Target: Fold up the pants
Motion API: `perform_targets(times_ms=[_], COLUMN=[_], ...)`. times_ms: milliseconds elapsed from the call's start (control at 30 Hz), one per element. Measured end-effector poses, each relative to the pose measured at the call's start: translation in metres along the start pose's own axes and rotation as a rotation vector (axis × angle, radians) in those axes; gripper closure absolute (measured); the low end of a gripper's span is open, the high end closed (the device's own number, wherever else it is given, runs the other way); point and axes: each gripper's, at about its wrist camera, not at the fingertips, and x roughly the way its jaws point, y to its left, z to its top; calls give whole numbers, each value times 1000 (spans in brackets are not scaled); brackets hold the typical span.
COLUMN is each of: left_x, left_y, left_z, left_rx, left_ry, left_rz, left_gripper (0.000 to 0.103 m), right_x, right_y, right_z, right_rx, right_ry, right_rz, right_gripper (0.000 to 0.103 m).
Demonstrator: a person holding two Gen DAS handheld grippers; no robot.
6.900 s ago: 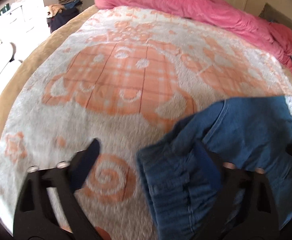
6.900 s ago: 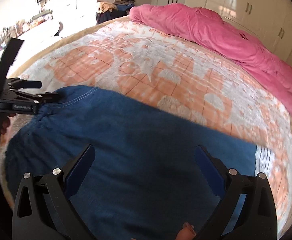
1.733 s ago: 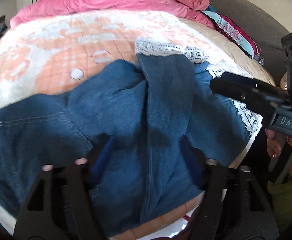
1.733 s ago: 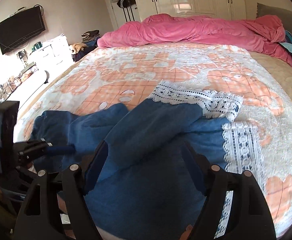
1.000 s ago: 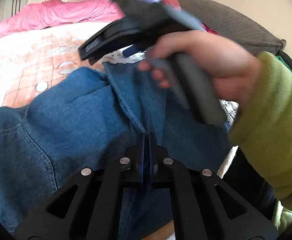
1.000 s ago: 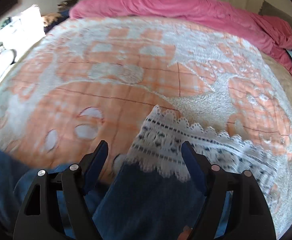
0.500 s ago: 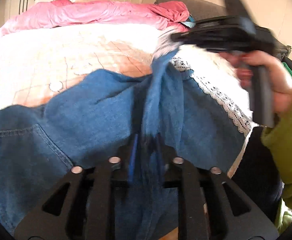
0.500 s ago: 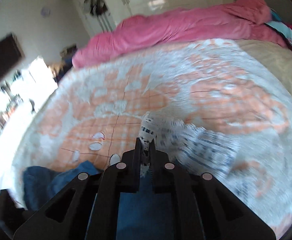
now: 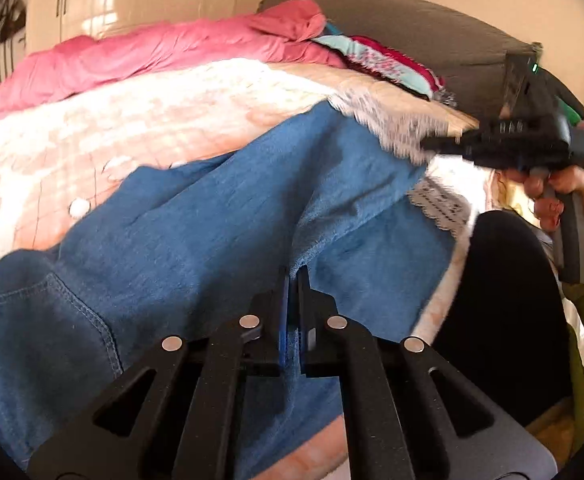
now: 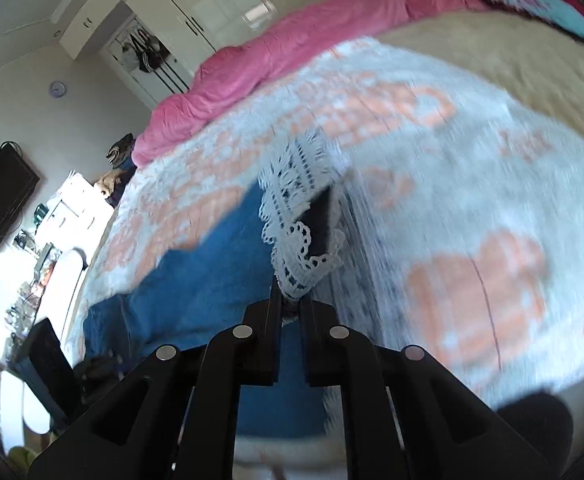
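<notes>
- Left wrist view: blue denim pants (image 9: 219, 216) lie spread across a fluffy orange-and-white blanket (image 9: 131, 128) on a bed. The waist end is at the lower left, and the legs run up and to the right.
- The left gripper (image 9: 290, 280) is clenched on a ridge of denim where the two legs meet. Blue cloth shows between its closed jaws.
- At the right edge, a hand (image 9: 572, 200) in a green sleeve holds the right gripper (image 9: 432, 145). Its closed tips pinch the white lace hem (image 9: 396, 128) of the upper leg, lifting it off the bed. The second leg's lace cuff (image 9: 440, 204) lies flat below it.
- A pink duvet (image 9: 131, 60) is bunched along the far side of the bed.
- Right wrist view: the right gripper (image 10: 289, 300) is shut on the lace hem (image 10: 296, 216), which bunches up from its tips. Blurred denim (image 10: 211, 264) trails away to the left over the blanket (image 10: 452, 200).
- Handling, as a judgement: the denim looks soft, floppy and fairly weighty, so it likely sags between the two grips and needs tension to fold flat.
- The lace looks thin and could snag or tear. The sturdier denim just above the hem, or a seam, seems the safer hold.
</notes>
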Motion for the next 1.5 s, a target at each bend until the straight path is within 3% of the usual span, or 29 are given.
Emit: perform_targets(times_ms=[200,267,300,400,467,733,1133,1200,1233,1267,1400,1500], left_x=[5,7,9,9,8,-30,5,4,4,3,-4,-12], left_y=[-5,-6,-6,-6,-10,-30,-28,-28,-28,-28,-26,-25], left_z=[-7,-8,-9,-12,-10,-14,-34,-33,-33,-34,-35,-36], left_rx=[20,25,24,27,38,105,107,109,108,106,80,60], left_ry=[32,37,44,53,59,-6,140,142,143,145,139,126], left_rz=[8,11,14,20,12,-30,-17,-19,-20,-20,-42,-41], left_gripper=[103,103,103,103,103,103,101,101,101,101,100,94], right_x=[0,-2,-3,-5,-5,-31,-19,-23,-29,-34,-58,-50], right_y=[-16,-21,-24,-32,-34,-32,-40,-35,-30,-26,5,47], right_z=[-19,-22,-22,-24,-24,-29,-43,-42,-42,-41,-43,-62], right_rx=[33,57,66,97,95,8,-32,-57,-83,-107,-265,-483], right_ry=[60,55,51,38,31,49,108,108,97,80,-13,15], right_rz=[7,2,6,15,6,-9,-97,-128,-187,-228,-203,-145], right_gripper=[87,63,62,66,92,93,91,79,61,58,58,58])
